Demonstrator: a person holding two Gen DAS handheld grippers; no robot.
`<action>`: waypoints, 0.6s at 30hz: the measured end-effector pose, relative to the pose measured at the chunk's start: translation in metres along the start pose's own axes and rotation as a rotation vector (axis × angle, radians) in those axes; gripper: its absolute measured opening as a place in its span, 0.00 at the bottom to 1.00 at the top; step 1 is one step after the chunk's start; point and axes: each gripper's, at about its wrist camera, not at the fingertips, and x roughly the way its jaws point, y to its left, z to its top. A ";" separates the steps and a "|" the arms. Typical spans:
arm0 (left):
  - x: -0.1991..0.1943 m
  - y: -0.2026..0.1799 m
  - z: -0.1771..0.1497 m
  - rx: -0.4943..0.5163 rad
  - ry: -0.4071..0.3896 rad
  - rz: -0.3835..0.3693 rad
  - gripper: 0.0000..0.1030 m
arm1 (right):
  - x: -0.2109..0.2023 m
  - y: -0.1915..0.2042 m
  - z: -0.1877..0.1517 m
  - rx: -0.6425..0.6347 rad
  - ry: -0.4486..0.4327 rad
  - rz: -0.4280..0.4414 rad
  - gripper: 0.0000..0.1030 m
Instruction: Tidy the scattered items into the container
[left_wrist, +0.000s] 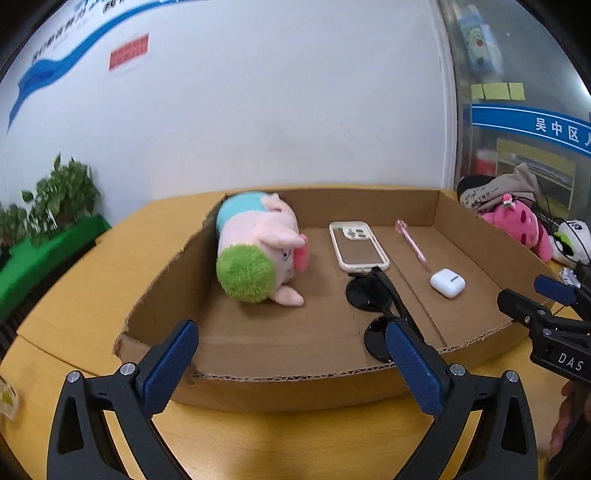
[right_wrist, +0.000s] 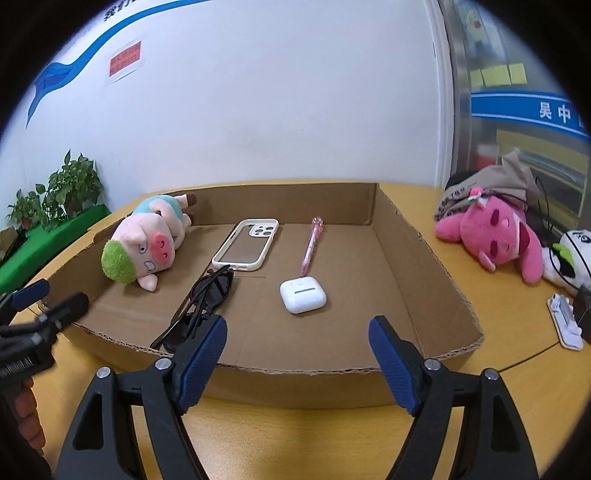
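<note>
Left gripper (left_wrist: 291, 354) and right gripper (right_wrist: 297, 352): fingers spread wide, holding nothing, poised before the near wall of the cardboard box (right_wrist: 295, 384). Inside the box, near to far: sunglasses (right_wrist: 207, 295), earbud case (right_wrist: 303, 295), stuffed pig (right_wrist: 144, 247), phone case (right_wrist: 245, 243), pink pen (right_wrist: 312, 245).

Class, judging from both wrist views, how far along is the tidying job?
Done: the pig plush, phone case, pen, earbud case and sunglasses lie inside the cardboard box. In hand: nothing; both jaws open. Left: possibly the pink plush outside.
</note>
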 end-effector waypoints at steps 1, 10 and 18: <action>-0.001 0.000 -0.002 0.003 -0.016 0.000 1.00 | 0.001 0.001 0.000 -0.006 -0.001 0.000 0.80; 0.002 0.001 -0.003 -0.026 -0.026 -0.010 1.00 | 0.002 0.004 -0.004 -0.016 -0.047 -0.013 0.84; 0.003 0.003 -0.004 -0.040 -0.016 -0.037 1.00 | 0.003 0.005 -0.004 -0.018 -0.045 -0.015 0.85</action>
